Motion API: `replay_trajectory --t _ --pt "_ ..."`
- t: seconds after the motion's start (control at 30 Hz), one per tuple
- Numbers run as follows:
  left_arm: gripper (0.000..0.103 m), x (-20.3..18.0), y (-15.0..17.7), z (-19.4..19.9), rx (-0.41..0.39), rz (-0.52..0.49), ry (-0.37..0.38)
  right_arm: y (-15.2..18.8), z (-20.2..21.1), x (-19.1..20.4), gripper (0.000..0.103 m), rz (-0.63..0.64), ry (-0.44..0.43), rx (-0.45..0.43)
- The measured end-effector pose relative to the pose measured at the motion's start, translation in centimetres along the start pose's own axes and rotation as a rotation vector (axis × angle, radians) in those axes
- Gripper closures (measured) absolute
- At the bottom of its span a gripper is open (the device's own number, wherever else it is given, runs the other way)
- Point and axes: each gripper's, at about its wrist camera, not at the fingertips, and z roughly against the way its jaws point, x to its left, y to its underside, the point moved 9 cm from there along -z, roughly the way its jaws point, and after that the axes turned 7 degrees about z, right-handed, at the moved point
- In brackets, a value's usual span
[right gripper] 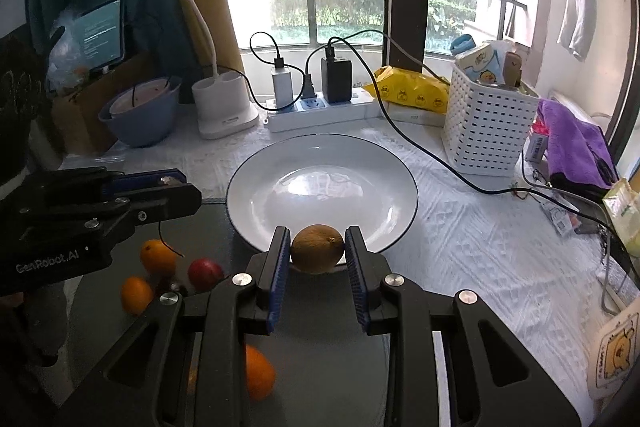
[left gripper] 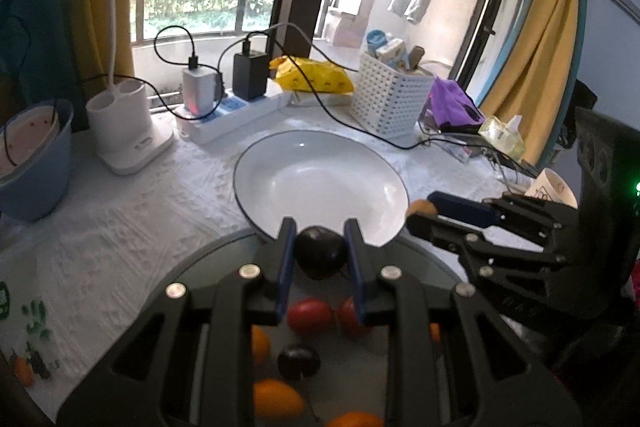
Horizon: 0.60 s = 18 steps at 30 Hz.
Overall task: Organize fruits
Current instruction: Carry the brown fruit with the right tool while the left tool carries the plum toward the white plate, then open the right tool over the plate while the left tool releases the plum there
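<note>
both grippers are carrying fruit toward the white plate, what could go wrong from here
1. The left hand-held gripper pinches a dark cherry only at its tips; the round fruit could slip out before it clears the plate rim.
2. The right hand-held gripper holds a brownish round fruit beside the left one; meeting over the plate, they could bump.
3. A black cable lies near the plate's far side and could snag.

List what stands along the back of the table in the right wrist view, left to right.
Blue bowl → lamp base → white charger → black charger → yellow bag → white basket → purple cloth.
</note>
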Motion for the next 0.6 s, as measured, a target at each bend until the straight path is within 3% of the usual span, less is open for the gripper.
replay_trajectory --t 0.57,0.6 --pt "0.077 0.3 -0.7 -4.9 0.087 0.031 -0.014 0.3 -3.7 -1.0 0.073 -0.022 -0.035 0.044" --pt "0.077 0.4 -0.6 -5.1 0.091 0.033 -0.015 0.2 -3.8 -1.0 0.068 -0.024 -0.032 0.044"
